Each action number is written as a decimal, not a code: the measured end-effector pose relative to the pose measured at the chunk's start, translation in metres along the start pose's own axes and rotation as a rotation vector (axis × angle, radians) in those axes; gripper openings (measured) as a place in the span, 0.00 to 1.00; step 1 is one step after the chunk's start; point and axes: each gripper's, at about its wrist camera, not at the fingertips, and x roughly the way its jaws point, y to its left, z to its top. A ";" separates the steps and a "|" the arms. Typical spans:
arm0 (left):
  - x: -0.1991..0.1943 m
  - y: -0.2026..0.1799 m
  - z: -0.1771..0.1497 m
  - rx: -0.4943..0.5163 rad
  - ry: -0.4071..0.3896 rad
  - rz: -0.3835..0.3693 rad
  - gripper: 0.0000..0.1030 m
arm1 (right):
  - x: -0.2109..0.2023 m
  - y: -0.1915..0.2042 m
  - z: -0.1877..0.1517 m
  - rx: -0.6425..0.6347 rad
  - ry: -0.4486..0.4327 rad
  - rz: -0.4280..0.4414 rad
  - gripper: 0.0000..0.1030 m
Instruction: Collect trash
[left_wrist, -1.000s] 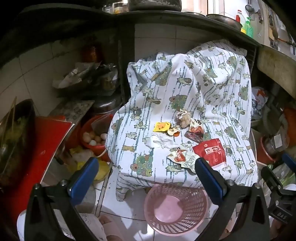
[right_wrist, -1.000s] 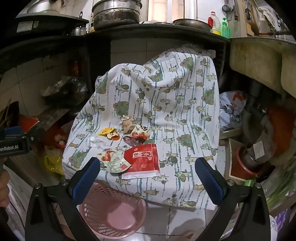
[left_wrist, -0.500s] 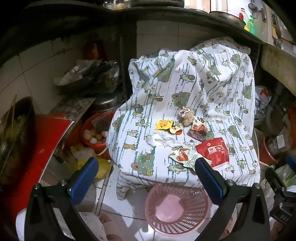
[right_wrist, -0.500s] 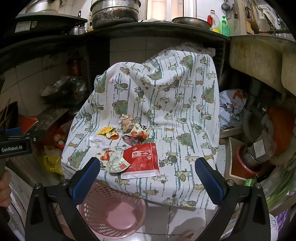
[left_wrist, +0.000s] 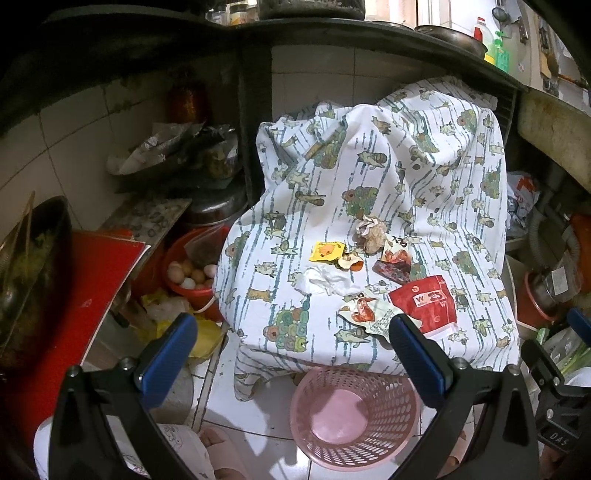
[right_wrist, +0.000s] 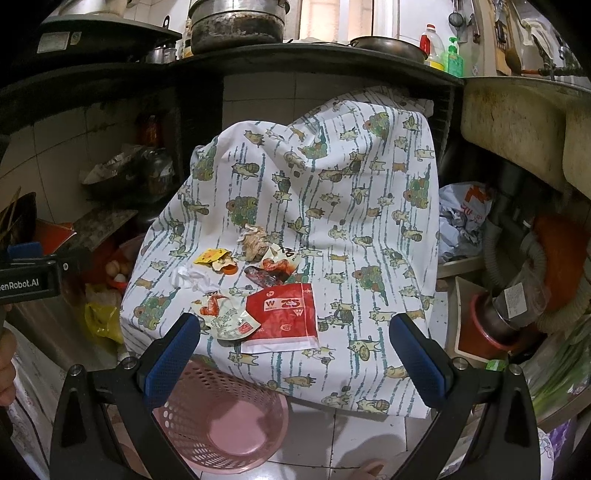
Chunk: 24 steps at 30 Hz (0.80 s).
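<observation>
Both the left gripper (left_wrist: 291, 360) and right gripper (right_wrist: 295, 350) are being held wide apart and empty, just short of light, crinkly wrappers (right_wrist: 284, 314) scattered ahead on the cloth (right_wrist: 369, 221), likely best pinched by an edge, above the basket (right_wrist: 221, 417).

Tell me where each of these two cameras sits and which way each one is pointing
Left wrist: rides the left gripper, jaws wide apart, looking forward and down at the trash on the patterned cloth; the right gripper's body and the person's slippered foot show.
Right wrist: rides the right gripper, jaws wide apart, facing the same cloth from further right; the left gripper's body and the person's hand show at left.
Shared: red packet, white tissue, yellow wrapper, pink basket.
</observation>
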 end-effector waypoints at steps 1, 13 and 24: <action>0.000 0.000 0.000 0.000 0.000 -0.001 1.00 | 0.000 0.000 0.000 0.000 0.000 -0.001 1.00; 0.000 0.002 0.000 0.001 -0.001 -0.003 1.00 | 0.000 0.000 -0.001 -0.002 0.001 -0.004 1.00; 0.000 0.002 0.000 0.001 -0.001 -0.003 1.00 | 0.001 -0.001 -0.001 0.013 0.009 -0.007 1.00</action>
